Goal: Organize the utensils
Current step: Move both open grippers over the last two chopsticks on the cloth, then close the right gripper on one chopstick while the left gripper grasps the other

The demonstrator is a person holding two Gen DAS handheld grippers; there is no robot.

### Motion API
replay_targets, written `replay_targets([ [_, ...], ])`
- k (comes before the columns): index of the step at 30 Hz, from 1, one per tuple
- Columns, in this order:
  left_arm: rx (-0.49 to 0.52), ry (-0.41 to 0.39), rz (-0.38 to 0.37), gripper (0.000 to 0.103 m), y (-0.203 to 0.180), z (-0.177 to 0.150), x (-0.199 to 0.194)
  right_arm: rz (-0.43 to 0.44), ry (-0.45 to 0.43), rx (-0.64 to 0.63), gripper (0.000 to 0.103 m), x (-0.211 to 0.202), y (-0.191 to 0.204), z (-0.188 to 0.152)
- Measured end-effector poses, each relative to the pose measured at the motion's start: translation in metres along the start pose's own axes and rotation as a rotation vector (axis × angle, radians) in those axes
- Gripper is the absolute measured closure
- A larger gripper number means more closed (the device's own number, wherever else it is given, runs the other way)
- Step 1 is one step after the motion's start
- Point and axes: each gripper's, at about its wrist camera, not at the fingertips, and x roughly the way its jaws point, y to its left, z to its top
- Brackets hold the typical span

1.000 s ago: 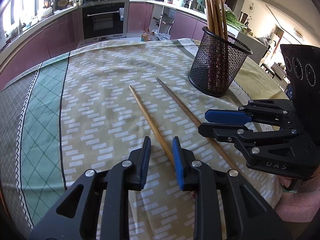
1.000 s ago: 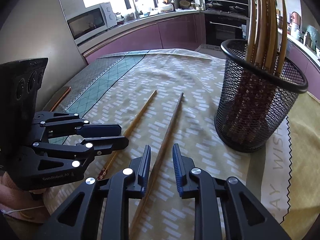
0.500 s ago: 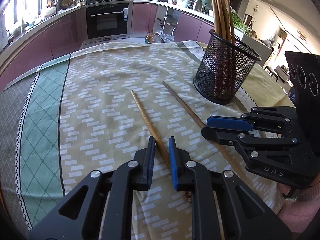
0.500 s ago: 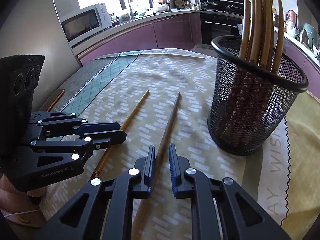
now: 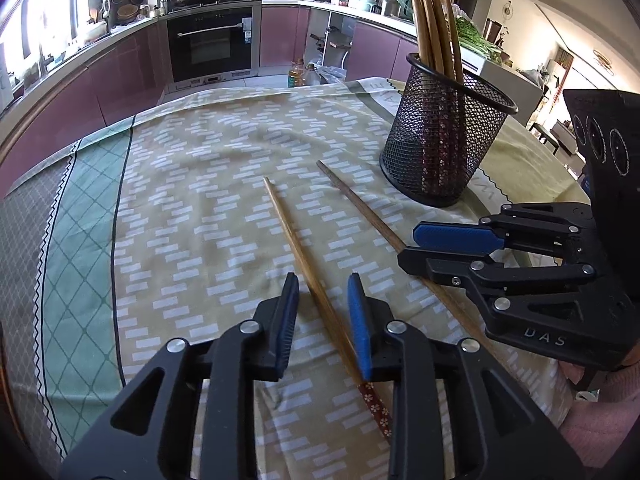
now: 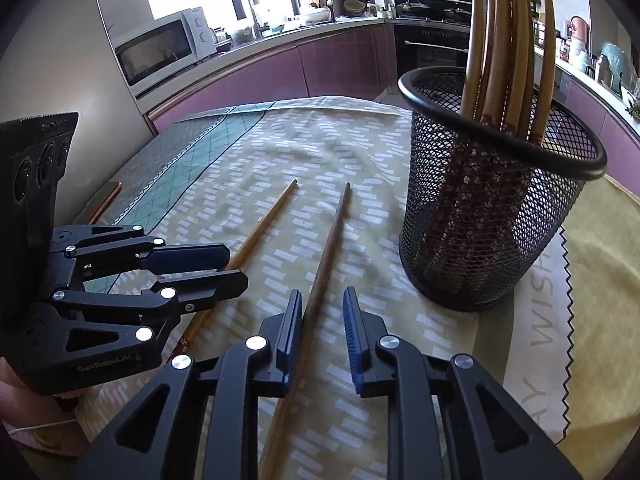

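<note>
Two wooden chopsticks lie side by side on the patterned tablecloth. The left chopstick (image 5: 298, 252) runs between the open jaws of my left gripper (image 5: 323, 294); it also shows in the right wrist view (image 6: 260, 228). The right chopstick (image 6: 328, 240) runs between the open jaws of my right gripper (image 6: 321, 310), close to the left finger; it also shows in the left wrist view (image 5: 360, 208). Neither is gripped. A black mesh holder (image 5: 444, 136) with several wooden chopsticks stands upright at the right, also in the right wrist view (image 6: 492, 208).
The tablecloth (image 5: 200, 208) has a green and grey band on the left side. Kitchen cabinets and an oven (image 5: 210, 44) lie beyond the table's far edge. A microwave (image 6: 160, 50) sits on the counter at left.
Both grippers had narrowed around their chopsticks half a second ago and have opened wider again. The chopsticks still lie on the cloth.
</note>
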Motion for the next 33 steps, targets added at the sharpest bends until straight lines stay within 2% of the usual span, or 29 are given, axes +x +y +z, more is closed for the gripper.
replay_targets([
  [3,0.006,0.0,0.002,0.078,-0.001,0.0,0.001,-0.003,0.001,-0.004,0.084,0.001,0.001,0.0],
  [6,-0.001,0.0,0.008,0.089,0.001,0.001,0.002,-0.01,-0.001,-0.016,0.084,0.001,0.003,0.0],
  [10,-0.023,-0.004,0.008,0.093,0.004,0.002,0.002,0.006,-0.002,-0.009,0.095,0.001,0.003,0.001],
  [12,-0.029,-0.005,0.003,0.095,0.004,0.003,0.002,0.007,-0.003,-0.007,0.095,0.001,0.003,0.0],
  [21,-0.02,-0.011,0.001,0.096,0.001,0.001,-0.003,0.05,-0.04,0.04,0.097,-0.013,-0.007,-0.001],
  [27,-0.001,0.003,-0.007,0.096,-0.004,-0.002,-0.002,0.07,-0.007,0.011,0.097,-0.007,0.001,-0.002],
  [33,0.034,0.023,-0.008,0.095,-0.005,-0.001,0.0,0.041,0.02,-0.031,0.094,-0.002,0.005,-0.003],
])
